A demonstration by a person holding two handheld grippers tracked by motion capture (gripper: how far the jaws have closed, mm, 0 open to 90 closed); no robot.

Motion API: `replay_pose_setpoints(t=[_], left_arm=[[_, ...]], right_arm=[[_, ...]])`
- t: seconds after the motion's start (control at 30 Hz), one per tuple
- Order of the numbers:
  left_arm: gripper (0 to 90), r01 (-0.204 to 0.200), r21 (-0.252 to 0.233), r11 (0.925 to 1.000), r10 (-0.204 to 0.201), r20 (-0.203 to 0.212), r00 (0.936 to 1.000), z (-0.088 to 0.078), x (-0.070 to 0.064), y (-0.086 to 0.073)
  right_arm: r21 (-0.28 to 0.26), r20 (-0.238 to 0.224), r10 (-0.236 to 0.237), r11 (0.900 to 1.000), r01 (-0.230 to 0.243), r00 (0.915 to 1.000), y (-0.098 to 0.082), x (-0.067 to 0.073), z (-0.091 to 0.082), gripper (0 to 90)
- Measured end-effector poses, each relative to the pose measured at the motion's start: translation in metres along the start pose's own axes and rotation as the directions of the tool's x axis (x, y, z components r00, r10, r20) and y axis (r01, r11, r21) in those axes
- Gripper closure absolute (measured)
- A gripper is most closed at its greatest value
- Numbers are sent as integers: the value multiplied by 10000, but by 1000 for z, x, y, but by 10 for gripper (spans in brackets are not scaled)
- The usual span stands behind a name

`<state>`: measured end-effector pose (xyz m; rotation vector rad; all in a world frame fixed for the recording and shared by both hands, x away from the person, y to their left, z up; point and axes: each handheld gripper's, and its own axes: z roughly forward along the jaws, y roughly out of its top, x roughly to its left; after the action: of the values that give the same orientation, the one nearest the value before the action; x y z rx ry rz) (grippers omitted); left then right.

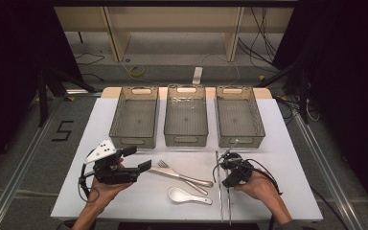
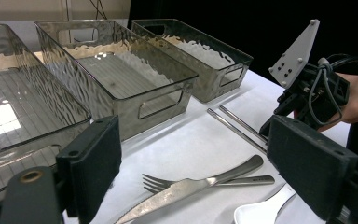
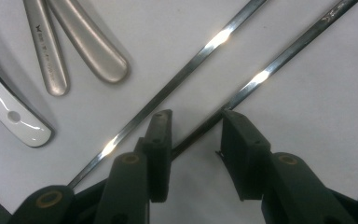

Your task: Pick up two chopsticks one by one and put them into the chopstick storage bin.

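- Scene: white table (image 1: 124, 201) with three clear bins in a row at the far side; the middle bin (image 1: 186, 120) serves as landmark. All three bins look bare, so no sorting appears done yet.
- Cutlery lies on the table on the person's side of the middle bin: fork (image 1: 172, 172) and knife (image 1: 182, 176) crossing each other, white spoon (image 1: 189, 196) nearer the person than both.
- Chopsticks (image 1: 223, 191): two metal sticks lying right of the spoon, running from just in front of the right bin (image 1: 238, 120) toward the near table edge, close together but not touching.
- Right gripper (image 1: 231, 168) points down over the far part of the chopsticks. In the right gripper view the jaws are partly closed and straddle one chopstick (image 3: 261, 74); the pads (image 3: 161, 140) do not press it yet. The other stick (image 3: 168, 88) lies just outside the left pad.
- Left gripper (image 1: 136, 158) hovers front-left of the middle bin, jaws wide, nothing between them.
- Judgement: first pick in hand; grasp not completed. Everything is left to move.
- Room: the outside stick sits close to the pad and could get nudged on closing. Open table between chopsticks and right bin; the bin's near wall is the edge to clear.
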<state>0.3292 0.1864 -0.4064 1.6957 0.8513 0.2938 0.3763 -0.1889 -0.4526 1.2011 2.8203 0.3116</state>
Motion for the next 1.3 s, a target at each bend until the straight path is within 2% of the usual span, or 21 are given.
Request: replay_pose_setpoints(t=[0.3,0.37,0.63,0.77,0.83,0.87,0.9,0.93,1.0,1.03,1.13,1.3], left_arm=[[171,-43,35,10000,43,-11,10000,0,0,0],[171,-41,44,10000,41,-14,10000,1,0,0],[171,-57,36,10000,57,0,10000,0,0,0],[171,-72,42,10000,72,10,10000,1,-1,0],[171,-77,43,10000,77,3,10000,1,-1,0],[171,-73,41,10000,73,-6,10000,0,-1,0],[171,-73,41,10000,73,-6,10000,0,-1,0],[172,-69,39,10000,69,-18,10000,0,-1,0],[172,-56,20,10000,57,-24,10000,0,-1,0],[171,-56,20,10000,57,-24,10000,0,-1,0],[172,-57,4,10000,57,-20,10000,0,-1,0],[172,-73,14,10000,73,-23,10000,0,-1,1]], right_arm=[[115,287,-164,9998,161,9995,3,4,1,655],[119,255,-101,9999,98,9996,3,4,1,620],[128,404,-191,9997,186,9990,4,6,0,688],[170,440,-219,9996,212,9988,4,7,0,690],[201,350,-205,9996,198,9992,4,6,0,683],[237,163,-165,9996,161,9997,4,5,0,637],[237,163,-165,9996,161,9997,4,5,0,637],[339,161,-37,9994,31,9999,4,5,1,600],[307,246,-1,9995,-7,9997,3,5,1,603],[452,346,68,9989,-83,9994,4,5,2,593],[506,224,190,9985,-201,9996,4,4,4,583],[502,331,87,9987,-104,9994,4,5,4,612]])
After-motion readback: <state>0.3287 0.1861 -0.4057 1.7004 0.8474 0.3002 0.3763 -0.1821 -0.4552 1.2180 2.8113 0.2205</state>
